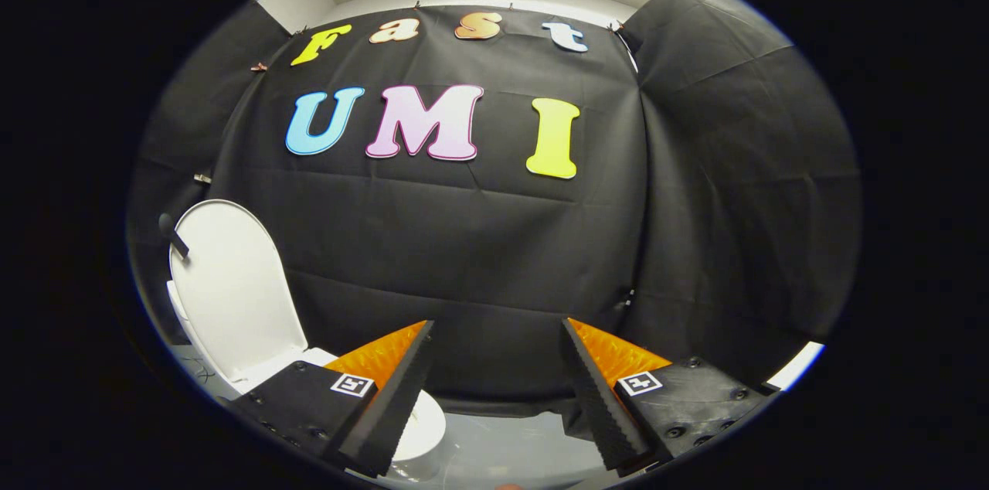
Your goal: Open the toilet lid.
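The white toilet lid [232, 289] stands raised, close to upright, off to the left of my fingers and leaning back toward the booth wall. Below it, part of the white toilet seat and bowl [423, 422] shows behind my left finger [402, 389]. My gripper [496, 331] is open, its two fingers wide apart with nothing between them, and it points at the black cloth wall rather than at the toilet. The right finger [599, 389] is well clear of the toilet.
Black cloth walls [479, 258] close the booth ahead and to the right. A dark handle-like piece [173, 233] sticks out at the lid's upper left edge. Pale floor [510, 444] shows below, between the fingers.
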{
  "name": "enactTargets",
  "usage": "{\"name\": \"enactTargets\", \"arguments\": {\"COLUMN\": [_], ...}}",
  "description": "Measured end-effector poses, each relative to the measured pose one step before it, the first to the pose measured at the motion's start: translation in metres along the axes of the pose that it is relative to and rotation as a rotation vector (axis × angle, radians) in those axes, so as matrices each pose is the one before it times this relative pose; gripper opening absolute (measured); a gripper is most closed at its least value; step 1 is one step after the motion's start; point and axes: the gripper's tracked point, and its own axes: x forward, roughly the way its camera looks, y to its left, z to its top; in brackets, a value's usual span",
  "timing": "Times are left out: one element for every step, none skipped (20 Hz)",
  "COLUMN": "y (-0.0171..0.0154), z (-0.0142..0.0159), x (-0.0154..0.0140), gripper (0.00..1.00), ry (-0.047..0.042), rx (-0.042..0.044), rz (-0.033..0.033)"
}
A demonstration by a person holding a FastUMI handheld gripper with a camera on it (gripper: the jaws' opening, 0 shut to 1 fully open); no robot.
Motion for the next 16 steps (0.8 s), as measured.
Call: {"name": "enactTargets", "arguments": {"y": [-0.00017,0.00075,0.00019,0.00019,0.00032,-0.00030,-0.00038,-0.00023,-0.00050,-0.00177,-0.00091,-0.00073,-0.00054,-0.00106,-0.00049,0.00003], "z": [0.00035,0.00069,-0.00042,-0.00172,-0.00136,-0.00159,-0.00063,0.00016,0.00073,0.00064,0.00015,-0.00119,-0.00117,-0.00063,-0.00124,-0.00065], "x": [0.00002,-0.00008,-0.00027,0.00030,0.00224,-0.00006,0.00013,-0.00061,0.00047,-0.00096,0.00105,-0.00001,0.00096,-0.00019,0.00011,-0.00017], "gripper": [0.99,0.99,0.99,0.99,0.99,0.99,0.99,0.99,0.99,0.99,0.99,0.99,0.99,0.99,0.99,0.99], "ry": [-0.00131,-0.00069,0.00138,0.00287,0.00440,0.00462,0.00361,0.00183,-0.00143,-0.00206,0.00035,0.00376,0.00333,0.00277,0.00203,0.00276], "rx": [0.00044,0.00447,0.00485,0.00288,-0.00021,0.00129,0.00299,0.00159,0.00076,0.00070,0.00275,0.00316,0.00175,0.00066,0.00185,0.00198], "rz": [0.00192,0.00357,0.00214,0.00185,-0.00143,-0.00006,0.00052,-0.00079,-0.00200,-0.00409,-0.00236,-0.00100,-0.00178,-0.00166,-0.00067,-0.00032]}}
